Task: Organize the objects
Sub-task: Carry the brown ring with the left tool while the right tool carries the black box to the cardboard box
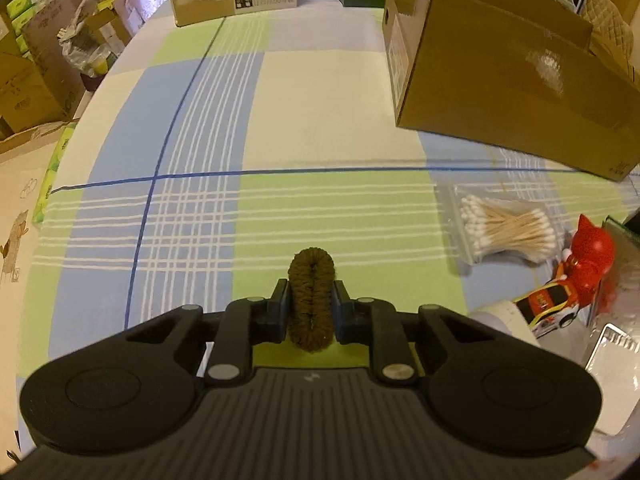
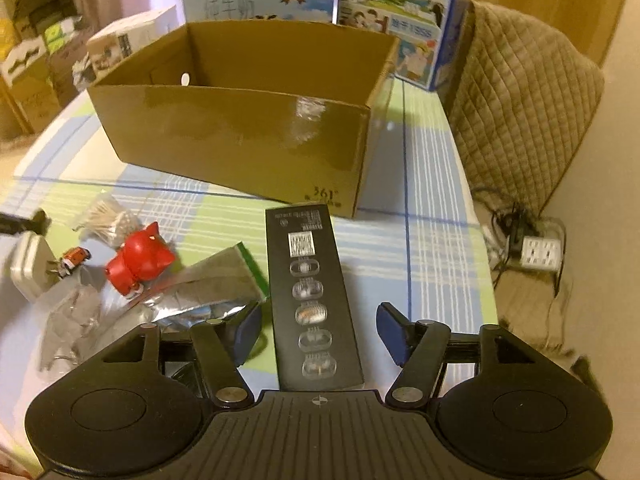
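Observation:
My left gripper [image 1: 312, 296] is shut on a brown fuzzy hair ring [image 1: 311, 268], squeezed flat between its pads just above the checked tablecloth [image 1: 320, 120]. My right gripper [image 2: 320, 320] is open. A long black box [image 2: 310, 276] with a row of small pictures lies between its fingers, with a gap on each side. Behind it stands an open cardboard box [image 2: 240, 136], also seen at the upper right [image 1: 500, 80] of the left wrist view. A bag of cotton swabs [image 1: 504, 228], a red cat figure [image 2: 140, 256] and a small toy car [image 2: 74, 258] lie to the left.
A silver foil pouch [image 2: 216, 280], crumpled clear plastic [image 2: 68, 320] and a white case [image 2: 28, 268] lie beside the figure. Milk cartons [image 2: 400, 20] stand behind the cardboard box. A quilted chair [image 2: 520, 100] and a power strip [image 2: 540, 252] are past the table's right edge.

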Available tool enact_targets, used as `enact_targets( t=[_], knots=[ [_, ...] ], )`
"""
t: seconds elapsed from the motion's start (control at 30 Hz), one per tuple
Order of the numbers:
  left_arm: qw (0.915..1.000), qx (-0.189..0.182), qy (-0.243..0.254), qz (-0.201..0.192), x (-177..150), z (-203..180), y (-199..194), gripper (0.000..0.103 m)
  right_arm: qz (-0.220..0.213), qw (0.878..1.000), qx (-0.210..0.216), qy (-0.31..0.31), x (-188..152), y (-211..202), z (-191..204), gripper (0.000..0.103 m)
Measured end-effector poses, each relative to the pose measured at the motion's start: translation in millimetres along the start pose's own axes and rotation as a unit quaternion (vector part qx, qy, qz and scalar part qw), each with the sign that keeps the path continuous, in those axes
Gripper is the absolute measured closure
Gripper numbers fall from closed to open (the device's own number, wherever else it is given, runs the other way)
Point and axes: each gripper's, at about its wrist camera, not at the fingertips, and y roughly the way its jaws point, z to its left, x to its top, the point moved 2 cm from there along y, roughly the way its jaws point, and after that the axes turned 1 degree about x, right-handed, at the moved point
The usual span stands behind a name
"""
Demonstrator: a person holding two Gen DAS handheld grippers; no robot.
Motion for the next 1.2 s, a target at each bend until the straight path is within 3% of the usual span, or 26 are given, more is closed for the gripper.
enact_targets(
  t=[0.2,0.27,0.37,0.63,0.87,1.03,1.2],
  knots=[
    [0.9996,-0.003,-0.015,-0.025,10.3,-0.6,-28.7,0.086,0.018,0.999,-0.002,-0.035,10.5,21.5,4.0,0.043],
    [0.9992,-0.004,-0.016,-0.036,14.7,-1.7,-39.6,0.086,0.027,0.999,0.007,-0.043,10.9,27.6,5.2,0.061],
    [0.9985,-0.008,-0.016,-0.052,21.1,-6.1,-54.6,0.086,0.026,0.999,0.012,-0.041,12.0,27.1,4.8,0.063],
    [0.9946,-0.032,0.006,-0.098,46.4,-32.4,-90.3,0.086,-0.039,0.999,0.026,0.021,36.8,-26.7,-10.9,0.063],
    [0.9873,-0.063,0.043,-0.14,89.4,-67.8,-103.9,0.086,-0.125,0.989,0.043,0.067,82.2,-70.9,-21.5,0.063],
    [0.9824,-0.075,0.064,-0.159,126.6,-93.3,-98.4,0.086,-0.171,0.98,0.048,0.094,125.1,-70.1,-23.3,0.063],
    [0.9811,-0.07,0.082,-0.161,163.1,-115.0,-83.7,0.086,-0.187,0.974,0.039,0.122,167.6,-44.2,-21.7,0.063]
  ],
)
